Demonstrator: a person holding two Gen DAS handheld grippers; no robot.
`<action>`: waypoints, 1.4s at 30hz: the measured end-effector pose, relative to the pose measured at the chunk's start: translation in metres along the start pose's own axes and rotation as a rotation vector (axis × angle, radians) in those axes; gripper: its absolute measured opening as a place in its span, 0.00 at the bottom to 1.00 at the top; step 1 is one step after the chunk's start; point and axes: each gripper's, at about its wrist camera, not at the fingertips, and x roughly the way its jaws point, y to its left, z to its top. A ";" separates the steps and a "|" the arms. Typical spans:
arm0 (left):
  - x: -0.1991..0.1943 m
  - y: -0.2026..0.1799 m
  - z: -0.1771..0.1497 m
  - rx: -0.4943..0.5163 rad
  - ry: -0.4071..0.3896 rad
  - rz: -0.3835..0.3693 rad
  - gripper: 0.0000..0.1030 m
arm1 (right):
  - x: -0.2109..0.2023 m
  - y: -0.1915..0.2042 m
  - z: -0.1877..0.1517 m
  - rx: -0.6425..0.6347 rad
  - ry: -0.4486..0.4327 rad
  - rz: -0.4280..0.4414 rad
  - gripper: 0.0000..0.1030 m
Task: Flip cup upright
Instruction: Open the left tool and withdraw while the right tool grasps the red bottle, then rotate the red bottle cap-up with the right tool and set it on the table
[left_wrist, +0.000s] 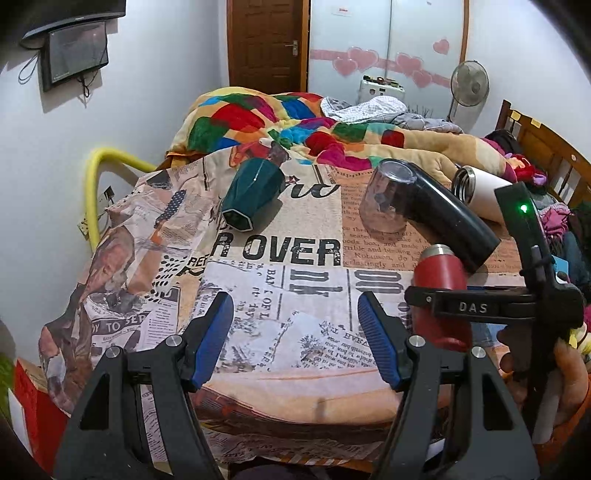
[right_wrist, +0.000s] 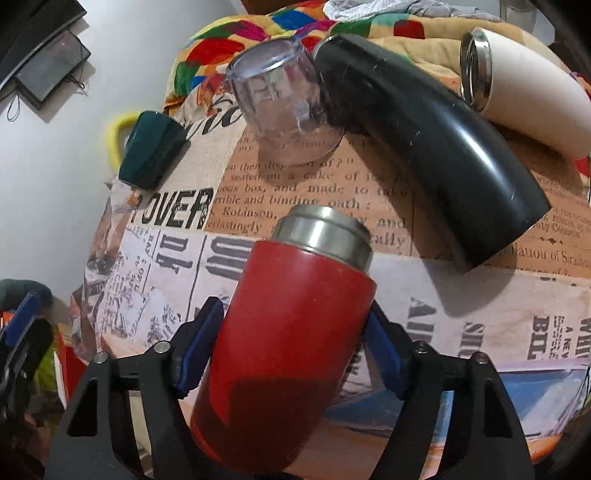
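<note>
My right gripper (right_wrist: 295, 350) is shut on a red flask cup (right_wrist: 288, 332) with a steel rim, holding it tilted just above the newspaper-print cloth (right_wrist: 461, 317). In the left wrist view the red cup (left_wrist: 439, 284) shows at the right, clamped by the right gripper (left_wrist: 476, 306). My left gripper (left_wrist: 295, 332) is open and empty near the table's front edge. A dark green faceted cup (left_wrist: 251, 194) lies on its side at the back left. A clear cup (left_wrist: 388, 199) stands upside down at the back.
A black flask (left_wrist: 447, 216) and a white flask (left_wrist: 480, 192) lie on their sides at the back right. A colourful blanket (left_wrist: 280, 118) is heaped behind the table. A yellow hose (left_wrist: 96, 177) runs along the left wall.
</note>
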 end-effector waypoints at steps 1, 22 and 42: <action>0.000 -0.001 0.000 -0.001 0.000 -0.007 0.67 | 0.000 0.001 0.001 -0.004 0.003 0.002 0.66; -0.005 -0.014 0.007 -0.002 0.002 -0.067 0.90 | -0.083 0.025 0.011 -0.209 -0.235 -0.064 0.58; -0.006 -0.015 -0.002 -0.001 0.033 -0.089 0.90 | -0.056 0.029 0.008 -0.251 -0.156 -0.139 0.59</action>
